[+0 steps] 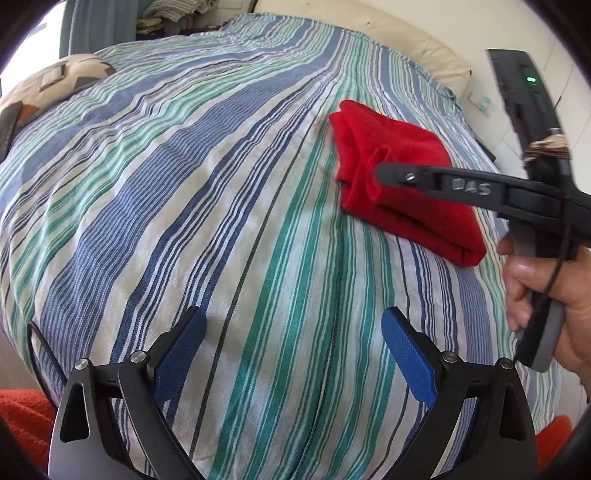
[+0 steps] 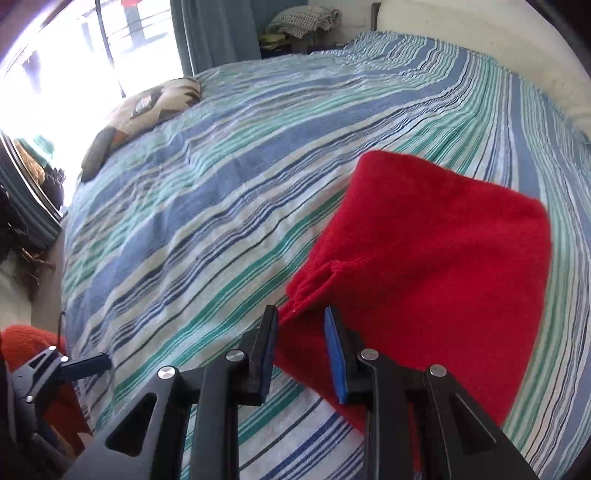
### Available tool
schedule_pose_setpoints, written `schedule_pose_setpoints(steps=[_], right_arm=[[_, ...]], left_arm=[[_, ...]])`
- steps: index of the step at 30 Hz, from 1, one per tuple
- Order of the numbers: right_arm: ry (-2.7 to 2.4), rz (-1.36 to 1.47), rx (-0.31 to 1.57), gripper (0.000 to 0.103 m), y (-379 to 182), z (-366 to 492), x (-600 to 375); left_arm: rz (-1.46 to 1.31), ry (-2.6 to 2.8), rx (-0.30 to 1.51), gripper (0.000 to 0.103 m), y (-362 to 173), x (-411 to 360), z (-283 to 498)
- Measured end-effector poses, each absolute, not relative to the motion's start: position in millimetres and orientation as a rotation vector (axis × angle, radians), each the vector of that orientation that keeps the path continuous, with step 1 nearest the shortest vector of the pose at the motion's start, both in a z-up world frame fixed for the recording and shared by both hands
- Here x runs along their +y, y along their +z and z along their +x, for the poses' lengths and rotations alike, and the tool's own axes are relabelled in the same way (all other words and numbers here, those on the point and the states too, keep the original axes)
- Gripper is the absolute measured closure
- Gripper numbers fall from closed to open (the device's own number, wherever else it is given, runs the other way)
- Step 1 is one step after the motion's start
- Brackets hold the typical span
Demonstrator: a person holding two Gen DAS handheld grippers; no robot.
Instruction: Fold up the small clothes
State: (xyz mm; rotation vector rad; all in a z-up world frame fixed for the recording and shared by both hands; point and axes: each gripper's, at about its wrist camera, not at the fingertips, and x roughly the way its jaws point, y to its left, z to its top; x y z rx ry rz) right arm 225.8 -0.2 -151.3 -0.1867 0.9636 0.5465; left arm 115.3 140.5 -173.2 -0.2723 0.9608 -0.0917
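A folded red garment (image 1: pixel 406 147) (image 2: pixel 443 240) lies on the striped bedspread (image 1: pixel 184 203) (image 2: pixel 221 184), toward its right side. My right gripper (image 2: pixel 301 325) (image 1: pixel 380 173) reaches over the garment's near left edge. Its blue pads stand a little apart, with red cloth showing in the gap, and I see no pad pressing on it. A person's hand (image 1: pixel 546 295) holds that gripper's handle. My left gripper (image 1: pixel 293 317) hangs wide open over bare bedspread to the left of the garment, with nothing between its fingers. One of its fingers (image 2: pixel 88 363) shows at the lower left of the right wrist view.
A patterned pillow (image 1: pixel 55 81) (image 2: pixel 155 103) lies at the bed's far left. Orange cloth (image 1: pixel 22 417) (image 2: pixel 26 343) sits by the near left edge. A cream headboard (image 1: pixel 369 29) borders the far side. A pile of clothes (image 2: pixel 303 20) and a bright window (image 2: pixel 55 55) lie beyond.
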Motion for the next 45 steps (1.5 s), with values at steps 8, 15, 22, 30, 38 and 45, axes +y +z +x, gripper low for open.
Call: schedule_pose_setpoints(steps=[8,15,22,30,38,45], right_arm=[[0.348,-0.082,1.029,0.075,-166.6,185.2,-77.6],[0.344,0.037,1.016,0.040,-163.1,142.6,-90.6],[0.279,0.024,0.949,0.033,-148.8,86.0,-111.4],[0.181,0.120,0.972,0.033,-163.0,45.8,-148.3],[0.049,0.122,0.909,0.033,-167.3,11.1,-187.3],[-0.137,0.066,0.905,0.032,-181.5,12.9,-227.1]], left_arm=[[-0.223,-0.092,0.962,0.007,-175.1,131.3,116.1],[-0.173,-0.061,0.952,0.007,-177.4,128.7,109.8],[-0.131,-0.051,0.950,0.007,-178.4,123.6,109.2],[-0.083,-0.067,0.958,0.007,-179.2,114.6,103.0],[-0.034,-0.169,0.962,0.007,-180.3,85.3,87.7],[0.152,-0.204,0.938,0.003,-197.3,44.3,82.9]])
